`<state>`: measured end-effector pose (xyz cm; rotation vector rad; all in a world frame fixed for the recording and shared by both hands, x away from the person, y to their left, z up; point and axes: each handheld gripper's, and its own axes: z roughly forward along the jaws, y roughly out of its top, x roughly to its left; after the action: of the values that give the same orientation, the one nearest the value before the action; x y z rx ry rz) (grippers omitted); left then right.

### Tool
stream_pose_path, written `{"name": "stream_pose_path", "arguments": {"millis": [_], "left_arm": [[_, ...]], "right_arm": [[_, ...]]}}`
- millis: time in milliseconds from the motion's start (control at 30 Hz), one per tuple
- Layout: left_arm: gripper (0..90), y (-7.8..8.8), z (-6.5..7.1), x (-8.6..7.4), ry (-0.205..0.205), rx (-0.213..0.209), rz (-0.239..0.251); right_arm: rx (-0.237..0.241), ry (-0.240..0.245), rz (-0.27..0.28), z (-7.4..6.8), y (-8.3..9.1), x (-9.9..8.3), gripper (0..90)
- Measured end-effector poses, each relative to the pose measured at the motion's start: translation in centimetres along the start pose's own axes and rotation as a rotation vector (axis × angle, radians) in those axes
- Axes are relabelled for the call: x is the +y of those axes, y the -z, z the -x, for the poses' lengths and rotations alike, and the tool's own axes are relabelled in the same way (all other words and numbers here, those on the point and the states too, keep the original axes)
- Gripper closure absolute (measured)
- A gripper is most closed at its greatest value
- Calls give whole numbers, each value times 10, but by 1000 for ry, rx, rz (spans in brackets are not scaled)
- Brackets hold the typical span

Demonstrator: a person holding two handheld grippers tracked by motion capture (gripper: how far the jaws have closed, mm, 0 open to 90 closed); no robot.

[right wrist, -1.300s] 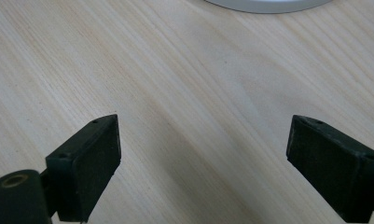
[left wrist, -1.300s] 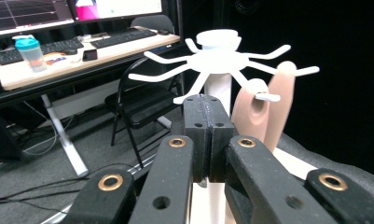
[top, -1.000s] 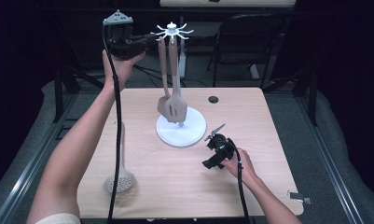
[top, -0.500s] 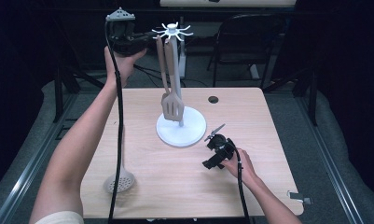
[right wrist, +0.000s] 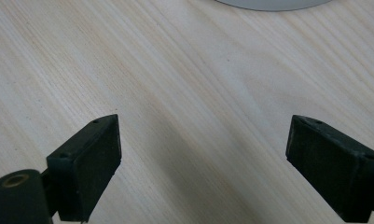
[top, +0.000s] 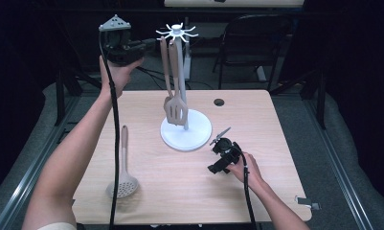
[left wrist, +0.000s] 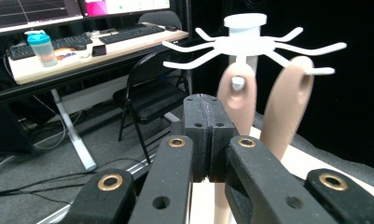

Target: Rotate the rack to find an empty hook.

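Observation:
A white utensil rack (top: 182, 72) stands mid-table on a round base (top: 199, 136), its hooks (left wrist: 243, 44) spread at the top. Two beige utensils hang from it: a slotted spatula (top: 176, 111) and a second one (left wrist: 287, 102) beside it. A beige skimmer (top: 123, 178) lies flat at the table's front left. My left gripper (top: 149, 46) is held high, just left of the hooks, with its jaws shut (left wrist: 208, 116) and nothing between them. My right gripper (top: 215, 143) rests low by the base's front right, open (right wrist: 203, 172) over bare wood.
The wooden table (top: 285, 143) has a small black hole (top: 219, 102) at the back right. A folding chair (top: 256, 43) stands behind the table. A desk with monitors, keyboards and a bottle (left wrist: 42, 46) lies beyond. A cable (top: 115, 143) hangs from the left gripper.
The left gripper has eased slightly left and down from the rack's top. The right hand and the utensils have stayed where they were.

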<state>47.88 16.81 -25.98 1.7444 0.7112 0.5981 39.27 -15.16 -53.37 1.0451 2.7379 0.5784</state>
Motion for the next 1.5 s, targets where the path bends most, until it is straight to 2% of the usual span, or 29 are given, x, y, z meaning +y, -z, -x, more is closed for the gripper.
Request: {"name": "stream_pose_path", "arguments": {"millis": [300,433,633,733,1200,1500], "left_arm": [[897,15,9,-6,-30,-31,-2],[895,19,14,-4,-43,-45,7],[889,19,22,4,-70,-58,13],[888,15,23,7,-79,-49,11],[891,2,10,9,-31,-3,5],[891,-6,7,13,-31,9,-9]], "right_arm": [[-6,-10,8,-1,-1,0,99],[-2,0,-5,0,-1,0,99],[2,4,-9,0,-1,1,99],[4,0,-13,0,-1,1,99],[-1,-4,2,0,-1,0,100],[2,-6,-2,0,-2,0,101]]}}
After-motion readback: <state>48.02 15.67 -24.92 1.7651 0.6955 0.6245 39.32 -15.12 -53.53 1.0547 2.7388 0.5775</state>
